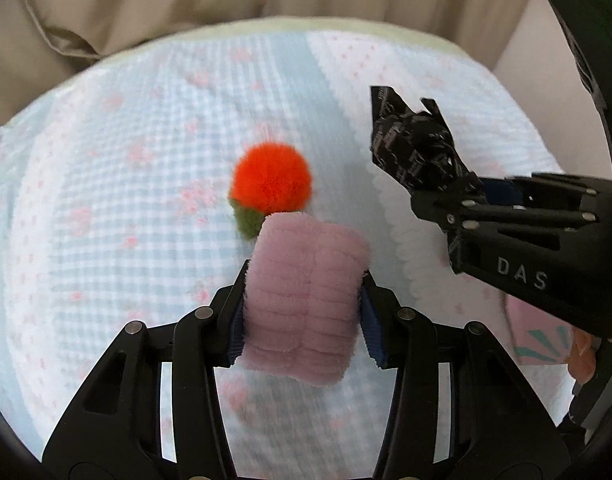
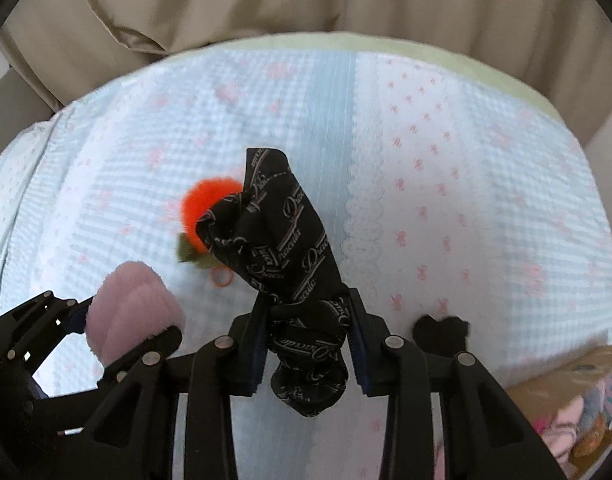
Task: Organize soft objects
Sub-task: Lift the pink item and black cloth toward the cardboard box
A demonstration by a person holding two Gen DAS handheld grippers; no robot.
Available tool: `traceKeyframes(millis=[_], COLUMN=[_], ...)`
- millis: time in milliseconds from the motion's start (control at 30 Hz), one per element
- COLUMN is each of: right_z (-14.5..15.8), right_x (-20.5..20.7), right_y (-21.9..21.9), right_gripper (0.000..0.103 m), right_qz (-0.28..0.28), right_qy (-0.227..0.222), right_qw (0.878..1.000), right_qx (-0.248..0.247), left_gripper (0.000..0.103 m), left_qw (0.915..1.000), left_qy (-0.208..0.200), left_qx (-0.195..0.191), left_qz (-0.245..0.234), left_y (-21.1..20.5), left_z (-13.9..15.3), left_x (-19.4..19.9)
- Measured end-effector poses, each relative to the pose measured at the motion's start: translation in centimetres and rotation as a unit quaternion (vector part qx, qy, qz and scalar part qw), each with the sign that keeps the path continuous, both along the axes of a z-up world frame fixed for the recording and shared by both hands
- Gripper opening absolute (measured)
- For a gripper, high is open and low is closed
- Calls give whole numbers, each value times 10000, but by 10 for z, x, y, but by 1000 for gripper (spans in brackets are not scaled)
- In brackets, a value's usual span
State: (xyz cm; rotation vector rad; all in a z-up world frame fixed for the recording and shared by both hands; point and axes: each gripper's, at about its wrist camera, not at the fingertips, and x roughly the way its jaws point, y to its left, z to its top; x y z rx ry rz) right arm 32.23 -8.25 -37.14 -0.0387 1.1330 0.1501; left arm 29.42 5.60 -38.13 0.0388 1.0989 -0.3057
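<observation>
Left wrist view: the left gripper (image 1: 304,300) is clamped on a pink plush roll (image 1: 306,300), its pads pressing both sides, with the roll's long axis running forward along the fingers and its far end projecting past the fingertips. The orange pom-pom (image 1: 270,184), with a green tuft at its near left edge, lies on the blue-and-pink quilt (image 1: 106,168) directly ahead, just beyond the roll's far end. Whether roll and pom-pom touch cannot be determined; the roll appears to be held above the quilt.

The right gripper (image 1: 445,200) enters from the right, closed on a black printed cloth (image 1: 409,148), whose free end stands up and away from the fingers.

Right wrist view: the cloth hangs below the right gripper's fingers and rises ahead of them, partly hiding the pom-pom, which lies forward and to the left. A small orange elastic ring (image 2: 222,278) lies on the quilt just beside the pom-pom.

Judgement: both grippers are loaded. The left gripper is nearer to the pom-pom and aligned with it, so setting the roll down beside the pom-pom calls for a short forward and downward move.
</observation>
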Motion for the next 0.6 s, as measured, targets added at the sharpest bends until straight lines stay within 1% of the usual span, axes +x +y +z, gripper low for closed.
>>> traceKeyframes(millis=[67, 100, 133, 200, 233, 267, 333, 367, 400, 467, 500, 533, 600], right_z=[20, 36, 47, 69, 84, 94, 119, 128, 141, 159, 164, 173, 184], right_x=[-16, -28, -36, -57, -69, -77, -100, -107, -124, -149, -159, -173, -194], right_y=[-3, -5, -5, -5, -6, -7, -10, -12, -15, -20, -21, -25, -31], right_gripper=[32, 32, 32, 32, 32, 32, 32, 32, 32, 32, 32, 32, 32], right_qz=[-16, -29, -36, -44, -52, -56, -66, -60, -20, 45, 73, 123, 224], right_qy=[-57, -96, -133, -217, -268, -299, -404, -434, -482, -549, -563, -577, -598], right_qw=[10000, 9999, 9998, 9996, 9993, 9992, 9985, 9983, 9978, 9974, 9972, 9969, 9965], right_qx=[57, 133, 173, 199, 239, 276, 353, 394, 455, 471, 486, 522, 541], left_gripper=[43, 43, 43, 43, 43, 43, 43, 43, 43, 43, 43, 43, 43], left_qw=[9999, 9998, 9995, 9990, 9986, 9981, 9970, 9964, 9957, 9944, 9938, 9934, 9927], left_qy=[-129, -192, -267, -364, -439, -520, -645, -711, -758, -834, -876, -907, -928], left_qx=[1, 14, 6, 15, 41, 62, 97, 119, 123, 53, 48, 52, 7], left_qz=[70, 106, 164, 241, 282, 330, 409, 455, 522, 649, 681, 706, 772], left_y=[4, 4, 7, 13, 9, 10, 13, 13, 13, 11, 10, 6, 0], left_z=[27, 37, 54, 80, 95, 112, 137, 152, 166, 192, 200, 210, 227], left_x=[-13, -19, -29, -42, -49, -60, -78, -93, -102, -120, -134, -138, -159])
